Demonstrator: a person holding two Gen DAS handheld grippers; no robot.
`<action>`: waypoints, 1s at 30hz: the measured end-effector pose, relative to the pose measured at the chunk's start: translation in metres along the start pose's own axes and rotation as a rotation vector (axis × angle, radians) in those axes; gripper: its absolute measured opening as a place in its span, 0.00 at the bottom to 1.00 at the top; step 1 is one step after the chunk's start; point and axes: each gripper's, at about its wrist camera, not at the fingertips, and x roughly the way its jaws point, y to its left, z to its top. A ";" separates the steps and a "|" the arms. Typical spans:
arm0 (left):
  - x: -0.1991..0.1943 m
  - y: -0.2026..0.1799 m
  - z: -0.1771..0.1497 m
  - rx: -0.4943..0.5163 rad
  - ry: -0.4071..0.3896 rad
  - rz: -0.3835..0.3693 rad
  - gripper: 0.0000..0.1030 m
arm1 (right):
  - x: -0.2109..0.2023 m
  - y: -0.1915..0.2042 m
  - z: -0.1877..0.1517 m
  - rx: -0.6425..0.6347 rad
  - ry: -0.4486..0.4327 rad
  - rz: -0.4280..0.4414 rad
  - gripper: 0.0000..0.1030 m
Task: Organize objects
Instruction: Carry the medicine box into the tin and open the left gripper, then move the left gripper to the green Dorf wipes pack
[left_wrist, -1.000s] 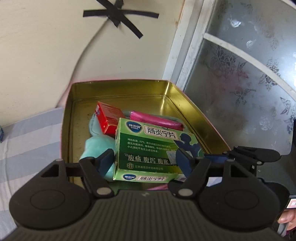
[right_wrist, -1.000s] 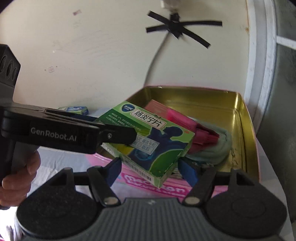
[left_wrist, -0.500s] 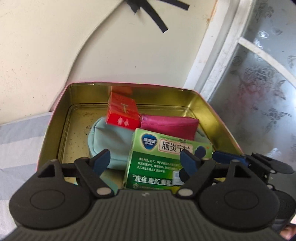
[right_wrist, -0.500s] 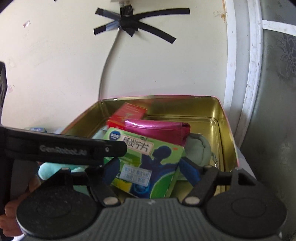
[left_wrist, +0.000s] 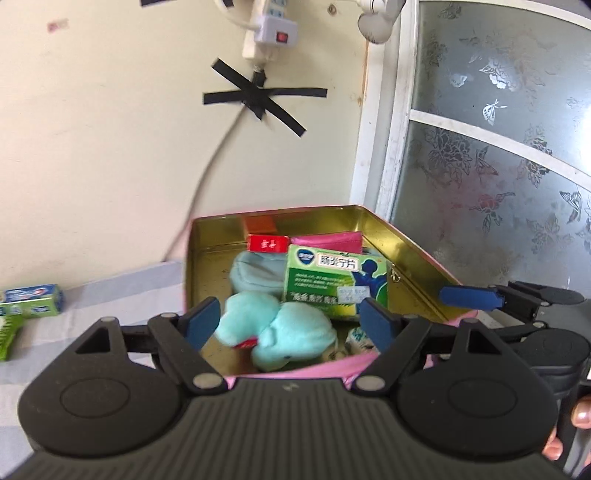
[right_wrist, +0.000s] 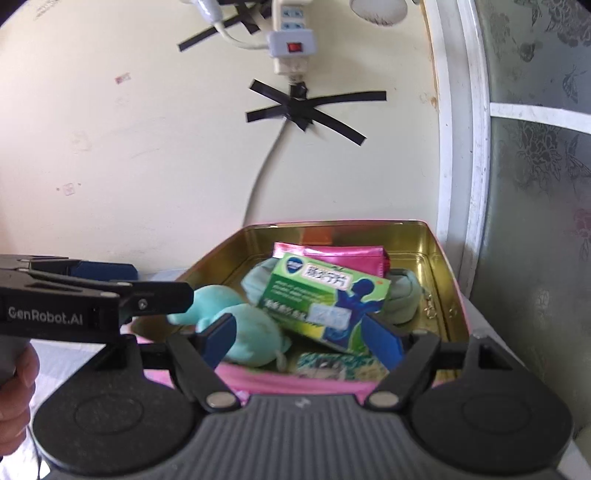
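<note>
Both grippers spread wide, gripping nothing: left gripper and right gripper hover at the near rim of the tin. Inside tin, nearest: teal plush. Behind it, green box tilted atop a pale pouch. At tin's far wall: pink pouch, red box. Left of tin, on cloth: small boxes.

Both grippers, left gripper and right gripper, are ribbed black plastic with blue-padded jaws, silver pivot screws and white "GenRobot.AI" lettering.
</note>
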 end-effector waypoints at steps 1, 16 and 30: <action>-0.006 0.002 -0.003 0.001 -0.002 0.011 0.82 | -0.006 0.006 -0.005 -0.001 -0.010 0.003 0.75; -0.042 0.044 -0.058 -0.011 0.030 0.130 0.82 | -0.025 0.080 -0.071 0.003 0.064 0.034 0.76; -0.061 0.170 -0.091 -0.116 0.105 0.350 0.82 | 0.033 0.190 -0.065 -0.148 0.158 0.196 0.76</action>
